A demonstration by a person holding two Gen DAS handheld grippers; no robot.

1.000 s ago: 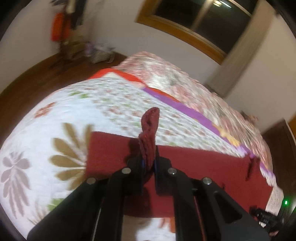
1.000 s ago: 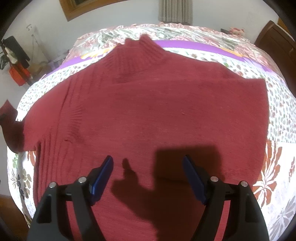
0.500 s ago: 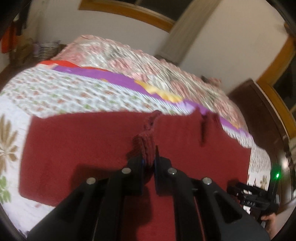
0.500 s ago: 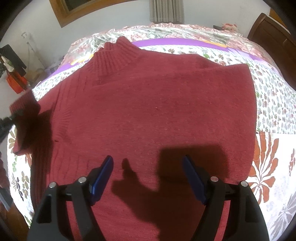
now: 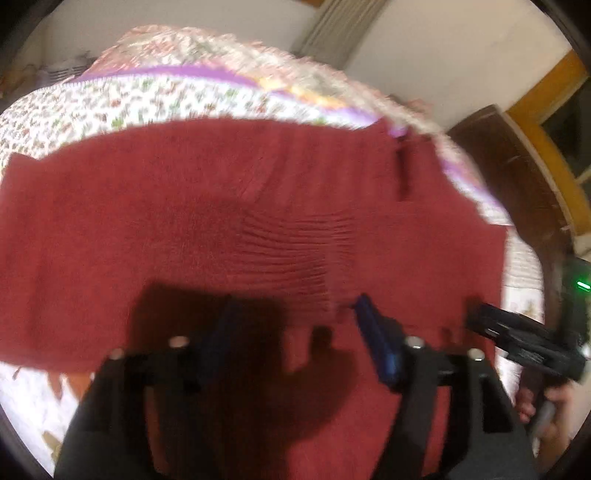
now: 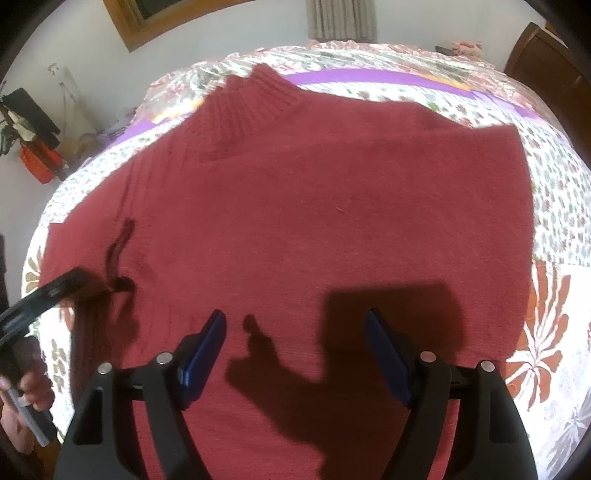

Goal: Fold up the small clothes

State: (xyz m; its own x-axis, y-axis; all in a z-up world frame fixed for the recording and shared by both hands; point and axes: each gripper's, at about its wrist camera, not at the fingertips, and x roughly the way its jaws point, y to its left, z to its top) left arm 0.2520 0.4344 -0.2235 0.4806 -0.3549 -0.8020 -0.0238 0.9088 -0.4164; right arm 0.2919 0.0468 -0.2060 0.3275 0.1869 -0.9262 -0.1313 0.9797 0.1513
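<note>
We see white plaster walls (image 6: 207,40), wood-framed window (image 6: 129,29), grey pleated curtain (image 6: 340,18), dark wooden headboard (image 6: 546,66), floral quilted bedspread (image 6: 561,192).

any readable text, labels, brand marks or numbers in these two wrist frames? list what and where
None readable in either view.
Dark red knitted sweater: no tag or print visible.
Floral patchwork quilt: pattern only, no lettering.
Black right gripper: a green light beside it, no characters.
Left view is motion-blurred.

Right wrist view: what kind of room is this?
Most likely a bedroom. A red sweater lies spread on a bed under a floral quilt, with a dark wooden headboard at the far end, and a curtain hangs on the wall behind.
</note>
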